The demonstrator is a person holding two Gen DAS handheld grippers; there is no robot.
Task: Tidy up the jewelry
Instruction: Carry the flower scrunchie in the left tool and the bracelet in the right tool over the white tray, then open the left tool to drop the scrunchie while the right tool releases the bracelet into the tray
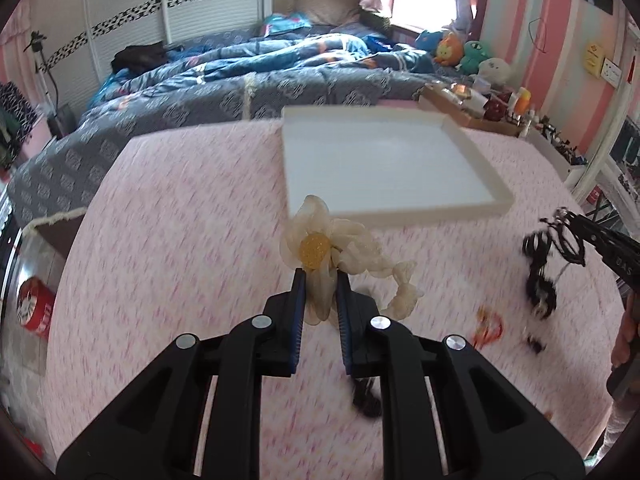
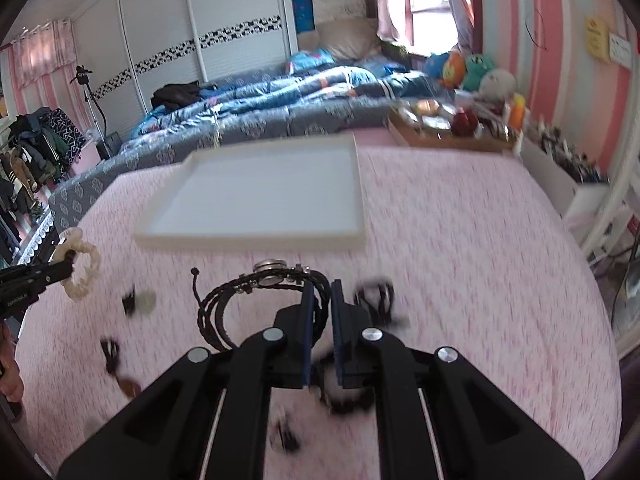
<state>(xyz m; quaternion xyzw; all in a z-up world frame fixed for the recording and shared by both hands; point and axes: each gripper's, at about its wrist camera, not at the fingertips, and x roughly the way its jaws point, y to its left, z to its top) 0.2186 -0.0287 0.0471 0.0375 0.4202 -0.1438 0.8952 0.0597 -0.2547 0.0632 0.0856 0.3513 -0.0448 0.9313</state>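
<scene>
My left gripper (image 1: pixel 320 276) is shut on a cream fabric flower scrunchie (image 1: pixel 340 256) with a yellow centre, held above the pink table just short of the white tray (image 1: pixel 384 160). My right gripper (image 2: pixel 320 286) is shut on a black braided bracelet with a metal watch face (image 2: pixel 260 292), held above the table before the same tray (image 2: pixel 260 192). The right gripper also shows in the left wrist view (image 1: pixel 568 220), and the left gripper with the scrunchie shows in the right wrist view (image 2: pixel 60 264). The tray holds nothing.
Small dark pieces (image 2: pixel 128 300) and an orange-red piece (image 1: pixel 488 328) lie on the pink table (image 1: pixel 180 240). A brown box of bottles and jars (image 1: pixel 472 108) stands behind the tray. A bed with a blue quilt (image 1: pixel 260 76) lies beyond the table.
</scene>
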